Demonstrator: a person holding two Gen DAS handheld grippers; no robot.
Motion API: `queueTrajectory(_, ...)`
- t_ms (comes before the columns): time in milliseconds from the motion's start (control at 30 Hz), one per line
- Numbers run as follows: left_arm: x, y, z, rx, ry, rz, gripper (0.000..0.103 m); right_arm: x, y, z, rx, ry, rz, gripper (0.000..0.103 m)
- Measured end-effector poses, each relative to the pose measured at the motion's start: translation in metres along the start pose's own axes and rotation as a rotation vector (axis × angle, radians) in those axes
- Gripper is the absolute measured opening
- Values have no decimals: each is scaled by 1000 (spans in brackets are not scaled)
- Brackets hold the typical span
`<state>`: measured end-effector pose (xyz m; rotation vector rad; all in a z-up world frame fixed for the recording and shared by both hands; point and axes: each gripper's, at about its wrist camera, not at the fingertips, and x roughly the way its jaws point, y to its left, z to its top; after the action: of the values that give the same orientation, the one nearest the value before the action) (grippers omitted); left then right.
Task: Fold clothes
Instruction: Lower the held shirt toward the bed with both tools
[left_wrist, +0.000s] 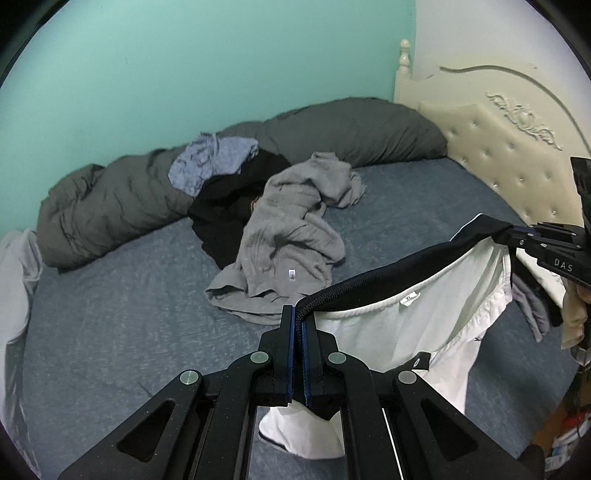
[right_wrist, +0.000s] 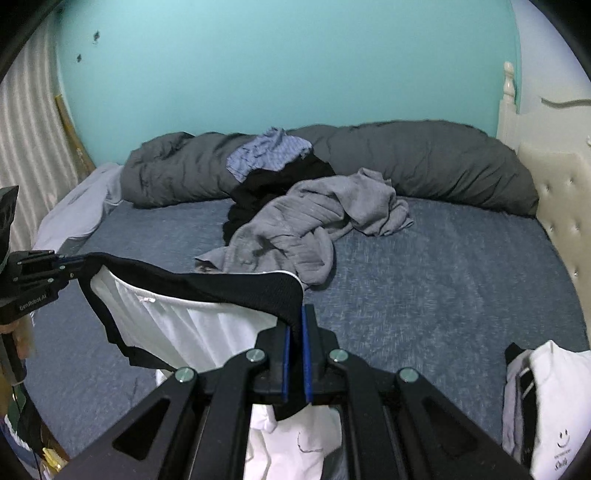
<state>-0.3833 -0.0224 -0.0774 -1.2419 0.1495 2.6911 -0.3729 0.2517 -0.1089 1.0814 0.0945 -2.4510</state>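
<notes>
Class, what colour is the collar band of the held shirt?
Black collar band on white shirt; clearest in left wrist view.

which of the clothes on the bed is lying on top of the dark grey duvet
The blue-striped garment. It is draped over the rolled duvet, while the grey garment and black one lie lower, toward the sheet.

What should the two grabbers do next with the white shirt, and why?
Probably lower it flat onto the bare blue sheet. Both the left gripper and right gripper pinch the dark collar of the white shirt, which hangs in the air, so it cannot be folded yet.
</notes>
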Motion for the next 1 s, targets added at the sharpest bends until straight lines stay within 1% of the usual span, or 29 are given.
queueTrajectory(200, 80, 17, 4, -70, 68, -18, 3, 66, -22, 2, 28, 59, -20, 5)
queueTrajectory(400, 156, 32, -8, -143, 144, -39, 3, 134, -40, -6, 68, 124, -24, 5)
queueTrajectory(600, 212, 36, -17, -164, 191, -41, 3, 190, -54, -13, 107, 171, -37, 5)
queueTrajectory(733, 245, 40, -20, -212, 210, -71, 6, 220, -70, -21, 164, 217, -45, 5)
queueTrajectory(800, 258, 39, -23, -229, 225, -95, 13, 236, -80, -28, 203, 256, -32, 7)
queueTrajectory(833, 261, 38, -24, -231, 225, -102, 27, 245, -83, -32, 223, 290, -12, 7)
queueTrajectory(867, 263, 39, -26, -233, 215, -110, 49, 246, -84, -34, 227, 285, -23, 7)
queueTrajectory(900, 262, 40, -27, -237, 200, -115, 59, 247, -85, -35, 230, 278, -32, 8)
queueTrajectory(933, 259, 42, -28, -242, 180, -117, 68, 245, -88, -37, 244, 255, -21, 13)
queueTrajectory(967, 255, 45, -28, -247, 160, -119, 69, 242, -90, -37, 264, 232, -10, 20)
queueTrajectory(1000, 250, 49, -29, -252, 145, -118, 69, 236, -92, -37, 285, 205, 2, 24)
